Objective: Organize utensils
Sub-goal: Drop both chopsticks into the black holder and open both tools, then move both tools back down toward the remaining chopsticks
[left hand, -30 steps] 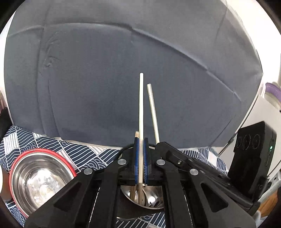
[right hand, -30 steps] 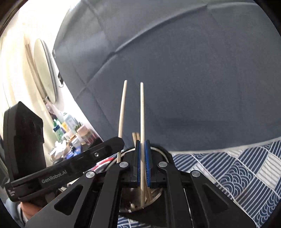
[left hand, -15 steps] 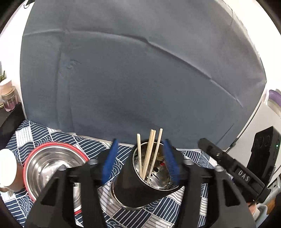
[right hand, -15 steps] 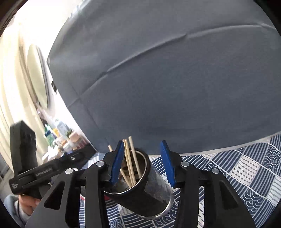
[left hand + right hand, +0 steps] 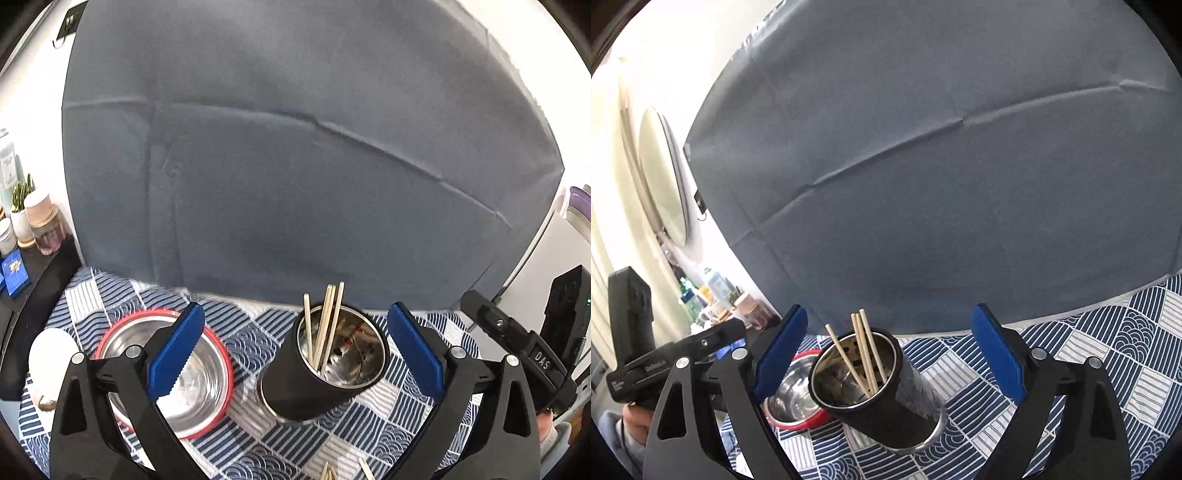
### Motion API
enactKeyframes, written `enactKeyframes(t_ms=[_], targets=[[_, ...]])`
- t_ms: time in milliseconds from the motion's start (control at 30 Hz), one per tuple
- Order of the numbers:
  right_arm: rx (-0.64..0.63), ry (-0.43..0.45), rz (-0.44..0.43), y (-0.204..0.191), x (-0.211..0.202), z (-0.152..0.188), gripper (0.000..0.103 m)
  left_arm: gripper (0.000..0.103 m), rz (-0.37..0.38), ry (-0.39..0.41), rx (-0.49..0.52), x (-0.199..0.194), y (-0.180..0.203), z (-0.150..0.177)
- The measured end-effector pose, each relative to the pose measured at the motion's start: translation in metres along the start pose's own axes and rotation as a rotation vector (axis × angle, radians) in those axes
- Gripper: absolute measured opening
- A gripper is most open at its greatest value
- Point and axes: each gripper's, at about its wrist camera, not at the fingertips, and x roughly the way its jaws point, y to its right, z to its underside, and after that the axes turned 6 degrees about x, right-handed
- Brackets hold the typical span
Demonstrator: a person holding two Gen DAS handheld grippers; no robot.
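Closest to me on the left wrist camera, the tips of a few loose chopsticks (image 5: 364, 470) lie on the blue-and-white patterned cloth (image 5: 391, 417) that covers the surface, at the bottom edge of the frame. My left gripper (image 5: 295, 352) stands wide, its jaws having just been opening; nothing is pressed by the blue pads (image 5: 175, 352), though the black utensil holder (image 5: 325, 373) sits in the gap between them. My right gripper (image 5: 888, 354) is wide as well, jaws also just opened, with the same holder between its fingers and touched by neither. The holder stands on the cloth with a steel lining, and the bunch of wooden chopsticks in it (image 5: 325, 325) leans against its rim. Just beside the holder, to its left in the left wrist view, rests a steel bowl with a red rim (image 5: 207, 369). Further left is a white cup (image 5: 51, 354). Behind everything hangs a grey backdrop sheet (image 5: 314, 184).
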Motion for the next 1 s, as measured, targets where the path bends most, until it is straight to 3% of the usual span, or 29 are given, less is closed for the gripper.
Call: enactKeyframes(t_ms=[367,1000], targets=[[-0.005,-0.054,0.073,0.005,-0.015,0.008,0.088,0.097,-0.003,-0.069,0.047,-0.006,0.006,0.017],[0.041,-0.192,0.191,0.044,-0.034,0.071,0.088,0.097,0.016,-0.272,0.079,0.015,0.014,0.098]])
